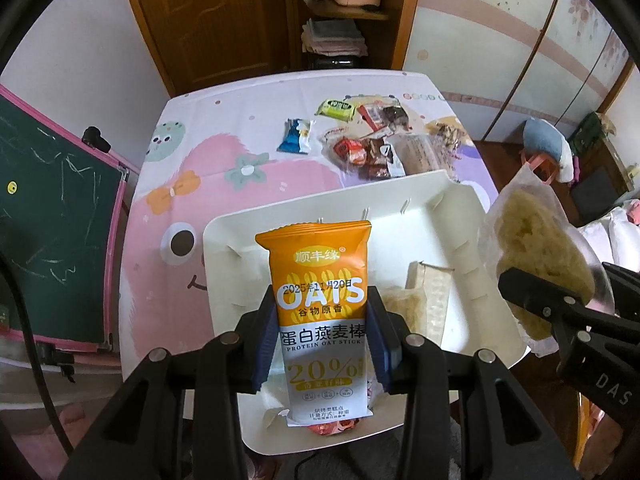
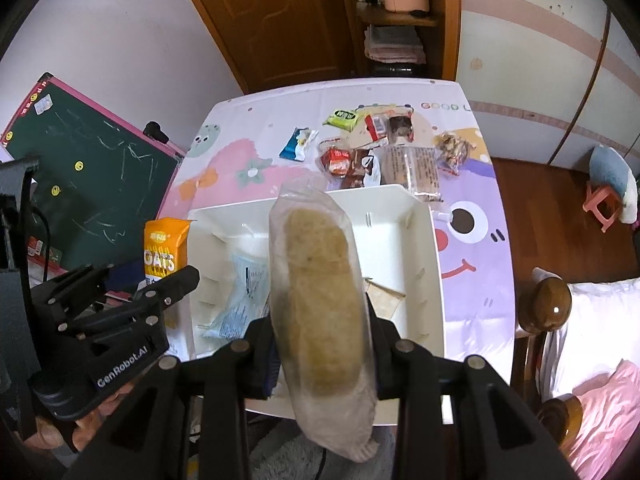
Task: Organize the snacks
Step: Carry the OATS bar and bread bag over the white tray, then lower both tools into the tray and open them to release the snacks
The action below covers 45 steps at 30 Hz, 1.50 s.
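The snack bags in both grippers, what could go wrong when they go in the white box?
1. The left gripper pinches the orange oat bar mid-pack, so squeezing harder might crush it.
2. The right gripper holds the clear-wrapped cake, which looks soft; its bag hangs below the grip and might slip or squash.
3. Both grippers hover close together over the white box, so they might bump, or drop a snack onto the packets already inside.
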Each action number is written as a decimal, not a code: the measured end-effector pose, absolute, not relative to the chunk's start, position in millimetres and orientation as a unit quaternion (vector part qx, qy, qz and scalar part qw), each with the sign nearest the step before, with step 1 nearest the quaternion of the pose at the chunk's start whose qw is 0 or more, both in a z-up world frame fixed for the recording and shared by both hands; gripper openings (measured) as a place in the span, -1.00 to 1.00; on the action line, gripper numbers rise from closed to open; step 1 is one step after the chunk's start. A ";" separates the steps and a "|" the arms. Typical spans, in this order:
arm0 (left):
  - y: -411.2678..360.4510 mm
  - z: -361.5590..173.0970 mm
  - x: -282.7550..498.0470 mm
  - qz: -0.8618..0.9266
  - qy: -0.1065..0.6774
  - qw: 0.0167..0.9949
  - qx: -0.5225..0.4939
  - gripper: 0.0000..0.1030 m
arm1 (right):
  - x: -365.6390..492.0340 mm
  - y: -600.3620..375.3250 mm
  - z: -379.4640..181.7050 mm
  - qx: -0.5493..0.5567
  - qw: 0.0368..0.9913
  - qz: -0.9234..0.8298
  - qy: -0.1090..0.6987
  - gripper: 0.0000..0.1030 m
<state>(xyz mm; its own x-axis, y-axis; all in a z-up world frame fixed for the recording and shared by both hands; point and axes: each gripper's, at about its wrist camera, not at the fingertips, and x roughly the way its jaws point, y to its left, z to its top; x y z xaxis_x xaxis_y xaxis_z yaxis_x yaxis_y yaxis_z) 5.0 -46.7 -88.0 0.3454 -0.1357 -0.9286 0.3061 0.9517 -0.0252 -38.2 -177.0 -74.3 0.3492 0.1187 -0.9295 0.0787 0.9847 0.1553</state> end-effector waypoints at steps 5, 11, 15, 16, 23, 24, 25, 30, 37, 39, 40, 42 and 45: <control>-43.3 -92.9 3.6 -0.134 0.561 0.813 0.079 -0.23 | -36.4 -170.8 -78.6 0.081 0.813 0.015 0.576 -0.35; -39.6 -92.1 2.3 -0.128 0.558 0.816 0.085 -0.22 | -34.8 -164.5 -78.0 0.076 0.814 0.016 0.576 -0.34; -36.7 -91.1 2.8 -0.121 0.557 0.817 0.086 0.04 | -33.8 -161.9 -77.0 0.071 0.814 0.015 0.576 -0.32; -35.4 -90.4 2.9 -0.117 0.556 0.819 0.086 0.19 | -34.1 -161.1 -76.4 0.072 0.815 0.015 0.575 -0.29; -30.3 -82.5 2.7 -0.112 0.543 0.828 0.080 0.65 | -33.5 -158.2 -71.1 0.069 0.821 0.008 0.566 -0.05; -29.6 -82.3 2.9 -0.113 0.544 0.828 0.078 0.65 | -33.2 -158.1 -71.3 0.071 0.821 0.008 0.567 -0.05; -29.2 -82.2 3.0 -0.113 0.544 0.828 0.076 0.65 | -33.0 -157.8 -71.6 0.073 0.820 0.007 0.567 -0.05; -27.9 -82.2 3.9 -0.114 0.548 0.826 0.068 0.66 | -33.1 -157.5 -72.7 0.074 0.819 0.007 0.569 -0.04; -30.0 -82.7 4.4 -0.115 0.549 0.825 0.070 0.66 | -33.1 -158.2 -72.6 0.076 0.818 0.006 0.569 -0.05; -31.0 -82.8 4.6 -0.115 0.549 0.825 0.072 0.66 | -34.2 -159.4 -73.2 0.079 0.818 0.005 0.570 -0.05; -31.2 -82.9 4.5 -0.115 0.549 0.825 0.071 0.66 | -34.8 -160.2 -73.1 0.080 0.818 0.004 0.570 -0.04; -32.2 -82.8 4.6 -0.115 0.550 0.824 0.071 0.66 | -35.9 -162.2 -73.0 0.082 0.818 0.002 0.569 -0.05; -35.8 -81.4 6.7 -0.117 0.549 0.824 0.074 0.66 | -37.0 -165.7 -71.3 0.085 0.819 0.000 0.567 -0.05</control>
<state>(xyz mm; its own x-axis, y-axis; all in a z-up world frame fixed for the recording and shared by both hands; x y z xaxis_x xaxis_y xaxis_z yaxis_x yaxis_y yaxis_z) 6.7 -35.8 -81.4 0.3688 -0.1112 -0.9228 0.2741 0.9617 -0.0064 -37.0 -165.7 -71.3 0.3561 0.0969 -0.9294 0.0962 0.9855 0.1396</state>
